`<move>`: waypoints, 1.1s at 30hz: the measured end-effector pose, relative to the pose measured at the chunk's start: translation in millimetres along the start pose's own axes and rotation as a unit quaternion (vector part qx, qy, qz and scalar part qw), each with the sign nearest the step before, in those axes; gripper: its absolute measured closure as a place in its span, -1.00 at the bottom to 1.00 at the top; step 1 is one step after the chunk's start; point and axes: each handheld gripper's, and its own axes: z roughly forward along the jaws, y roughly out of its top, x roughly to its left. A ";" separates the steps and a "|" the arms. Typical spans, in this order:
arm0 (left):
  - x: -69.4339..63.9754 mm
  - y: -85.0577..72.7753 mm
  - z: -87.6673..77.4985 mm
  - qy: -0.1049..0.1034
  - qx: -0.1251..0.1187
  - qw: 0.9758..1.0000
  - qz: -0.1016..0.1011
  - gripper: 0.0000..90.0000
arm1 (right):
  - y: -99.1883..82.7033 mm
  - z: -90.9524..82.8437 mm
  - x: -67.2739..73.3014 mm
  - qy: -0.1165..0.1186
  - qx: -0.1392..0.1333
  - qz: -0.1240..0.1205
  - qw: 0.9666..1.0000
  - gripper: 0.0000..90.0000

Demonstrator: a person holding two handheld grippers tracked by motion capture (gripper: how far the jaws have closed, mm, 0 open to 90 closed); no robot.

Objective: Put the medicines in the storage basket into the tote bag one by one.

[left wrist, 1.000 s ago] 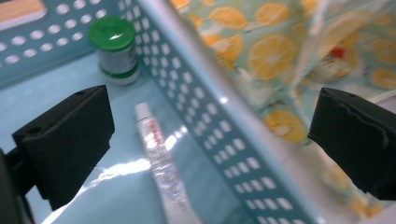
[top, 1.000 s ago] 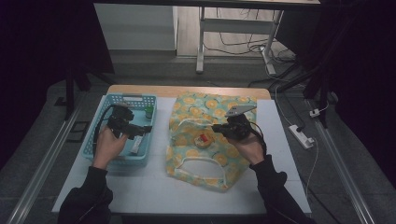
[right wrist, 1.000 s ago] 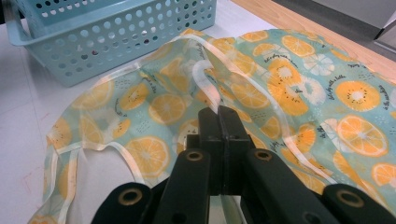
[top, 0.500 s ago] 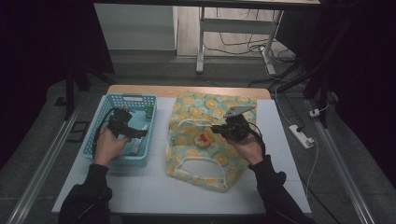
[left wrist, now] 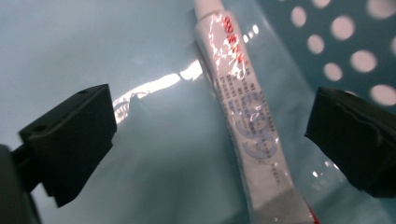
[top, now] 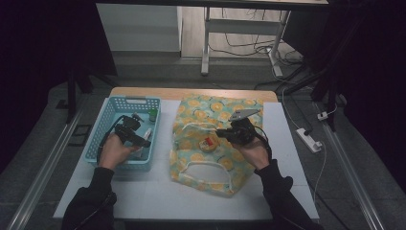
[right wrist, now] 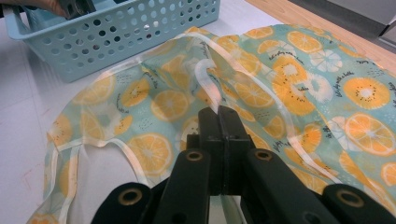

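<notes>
Lowered our left hand-held gripper [left wrist: 208, 140] into blue basket [top: 111, 112] at table's left edge, jaws spread around white tube [left wrist: 247, 126] on basket floor. Right hand-held gripper [right wrist: 218, 116] pinching fruit-print bag [right wrist: 289, 93] at table's middle.

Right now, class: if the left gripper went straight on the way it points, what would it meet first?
Most likely the white tube on the floor of the blue basket. It lies between the open jaws of the left gripper, nearer one side; depth is hard to judge.

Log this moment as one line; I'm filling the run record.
left gripper: open over tube in basket | right gripper: shut on bag handle
</notes>
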 end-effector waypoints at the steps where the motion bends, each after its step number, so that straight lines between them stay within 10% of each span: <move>1: -0.6 0.2 0.5 0.003 0.006 1.000 0.005 -0.91 | -0.1 0.1 0.1 -0.001 0.000 0.000 1.000 1.00; 25: -3.6 -0.8 -2.9 -0.031 -0.001 0.999 0.015 0.55 | -0.9 0.1 -0.4 -0.001 0.002 0.001 1.000 1.00; 33: -3.7 1.4 -4.2 -0.022 0.007 1.000 0.001 0.58 | -0.9 -0.7 -0.5 -0.002 0.001 0.002 1.000 1.00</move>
